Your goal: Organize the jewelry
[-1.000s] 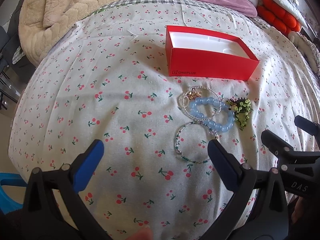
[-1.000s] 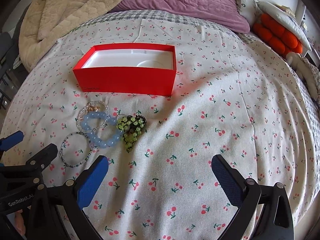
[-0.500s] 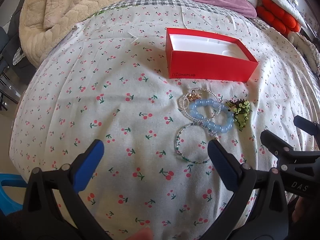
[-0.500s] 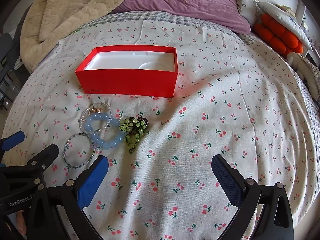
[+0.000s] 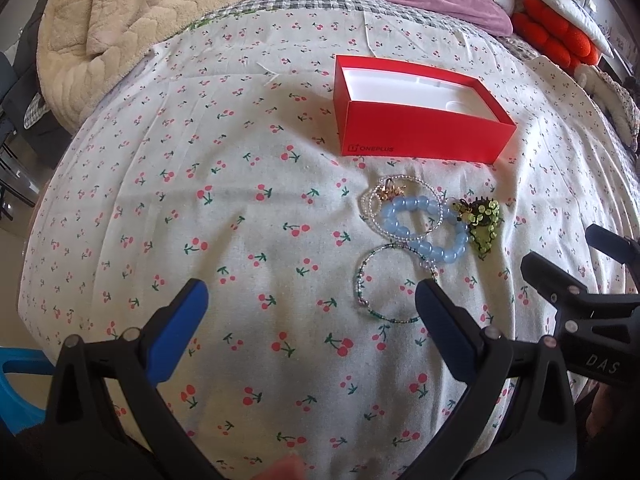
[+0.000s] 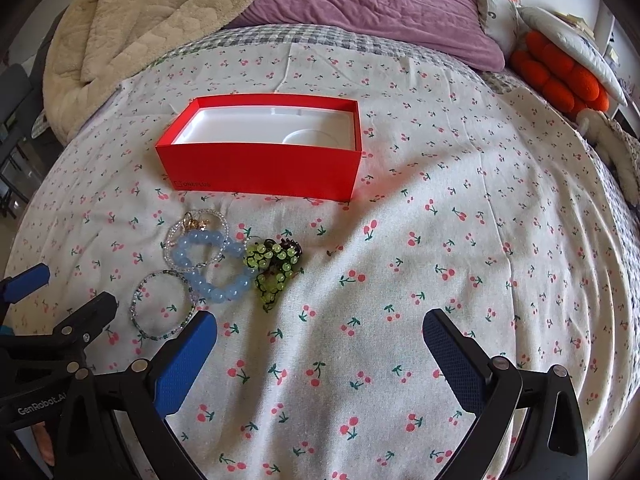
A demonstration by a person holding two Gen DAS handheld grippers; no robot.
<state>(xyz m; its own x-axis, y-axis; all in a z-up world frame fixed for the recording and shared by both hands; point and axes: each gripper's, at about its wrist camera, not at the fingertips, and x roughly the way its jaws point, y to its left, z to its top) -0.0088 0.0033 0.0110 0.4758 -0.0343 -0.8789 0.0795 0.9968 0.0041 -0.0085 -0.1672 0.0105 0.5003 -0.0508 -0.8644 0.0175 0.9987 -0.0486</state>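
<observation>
An open red box (image 5: 420, 136) with a white inner tray lies on the cherry-print bedsheet; it also shows in the right wrist view (image 6: 260, 168). In front of it lie a blue bead bracelet (image 5: 424, 232) (image 6: 212, 272), a clear bead bracelet with a gold charm (image 5: 396, 196) (image 6: 196, 224), a thin green-beaded bracelet (image 5: 384, 288) (image 6: 160, 306) and a green grape-like beaded piece (image 5: 482, 222) (image 6: 274, 266). My left gripper (image 5: 312, 304) is open and empty, just short of the thin bracelet. My right gripper (image 6: 320, 332) is open and empty, to the right of the jewelry.
A beige blanket (image 5: 120, 12) is heaped at the back left, a purple quilt (image 6: 380, 8) at the back. Orange cushions (image 6: 560, 68) and pillows lie at the back right. The bed edge falls away on the left, with a blue object (image 5: 16, 384) below it.
Both grippers have moved back or up a little, so the box and jewelry sit slightly lower in view. Nothing on the bed has moved and both grippers stay open.
</observation>
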